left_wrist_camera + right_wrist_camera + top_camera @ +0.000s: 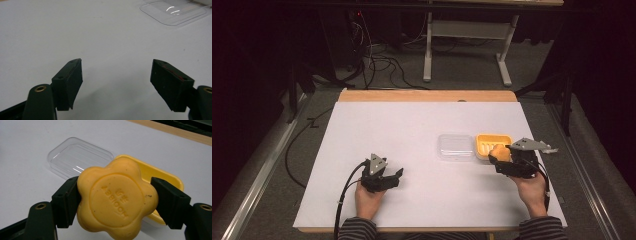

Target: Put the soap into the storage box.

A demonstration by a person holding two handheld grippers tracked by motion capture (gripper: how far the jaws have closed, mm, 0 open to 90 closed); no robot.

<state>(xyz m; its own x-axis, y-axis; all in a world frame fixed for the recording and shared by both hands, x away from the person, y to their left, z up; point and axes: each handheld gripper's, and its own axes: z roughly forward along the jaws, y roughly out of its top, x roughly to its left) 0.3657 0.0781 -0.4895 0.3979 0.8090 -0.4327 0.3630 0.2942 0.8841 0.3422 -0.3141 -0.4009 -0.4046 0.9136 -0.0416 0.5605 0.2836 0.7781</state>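
The flower-shaped yellow soap (117, 198), at the centre of the right gripper view, bears embossed lettering inside a round raised ring on its face. It stands upside down there and seems to read "ABBIOOH" (uncertain), with two smaller characters above, too soft to make out.

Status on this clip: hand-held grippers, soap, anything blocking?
Right hand-held gripper shut on flower-shaped soap, over yellow soap dish. Left hand-held gripper open, empty. Clear lid beside dish, not blocking.
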